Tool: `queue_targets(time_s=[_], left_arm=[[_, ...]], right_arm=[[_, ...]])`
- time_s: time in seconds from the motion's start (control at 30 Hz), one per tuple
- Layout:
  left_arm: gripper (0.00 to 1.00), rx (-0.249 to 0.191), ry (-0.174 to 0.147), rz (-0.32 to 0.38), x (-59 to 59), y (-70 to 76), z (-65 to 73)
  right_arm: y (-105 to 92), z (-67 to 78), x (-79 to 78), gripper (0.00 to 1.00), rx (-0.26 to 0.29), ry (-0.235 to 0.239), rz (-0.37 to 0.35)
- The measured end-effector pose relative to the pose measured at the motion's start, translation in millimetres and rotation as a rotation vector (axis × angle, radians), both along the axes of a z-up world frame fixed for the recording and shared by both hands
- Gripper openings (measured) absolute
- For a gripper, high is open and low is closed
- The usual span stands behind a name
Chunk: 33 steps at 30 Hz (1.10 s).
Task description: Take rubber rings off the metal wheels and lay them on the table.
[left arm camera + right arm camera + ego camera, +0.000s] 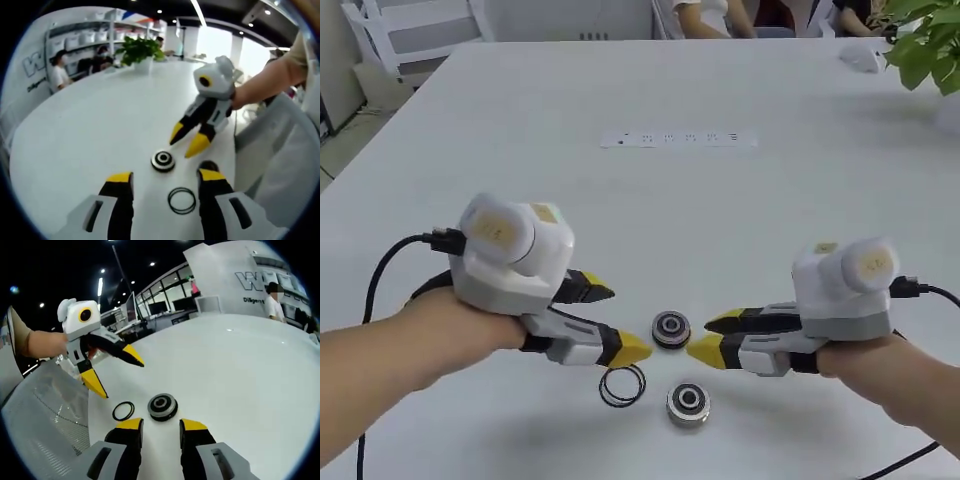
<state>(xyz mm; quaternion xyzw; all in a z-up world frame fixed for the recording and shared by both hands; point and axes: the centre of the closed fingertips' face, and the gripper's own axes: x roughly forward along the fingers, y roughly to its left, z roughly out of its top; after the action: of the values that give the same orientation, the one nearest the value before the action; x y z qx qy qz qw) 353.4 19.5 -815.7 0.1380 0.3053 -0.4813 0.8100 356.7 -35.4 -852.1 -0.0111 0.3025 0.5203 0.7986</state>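
Wheel [670,328] between left tool [628,321], right tool [699,335] (ring [622,385] loose)

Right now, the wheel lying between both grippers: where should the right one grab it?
Take the wheel by its outer rim, jaws either side, with the right gripper coming straight in, low. It lies flat, hub up, centred ahead of the open jaws.

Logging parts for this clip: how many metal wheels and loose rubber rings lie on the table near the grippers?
metal wheels: 2
loose rubber rings: 1, possibly two overlapping
Total: 3
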Motion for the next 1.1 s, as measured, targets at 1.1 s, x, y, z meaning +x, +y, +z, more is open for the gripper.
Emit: queue_targets(time_s=[1.1], left_arm=[[0.34,0.019,0.038,-0.02,14.5,-32.5,-28.9]], right_arm=[[3.9,-2.3,-0.9,0.28,0.002,-0.02,0.01]])
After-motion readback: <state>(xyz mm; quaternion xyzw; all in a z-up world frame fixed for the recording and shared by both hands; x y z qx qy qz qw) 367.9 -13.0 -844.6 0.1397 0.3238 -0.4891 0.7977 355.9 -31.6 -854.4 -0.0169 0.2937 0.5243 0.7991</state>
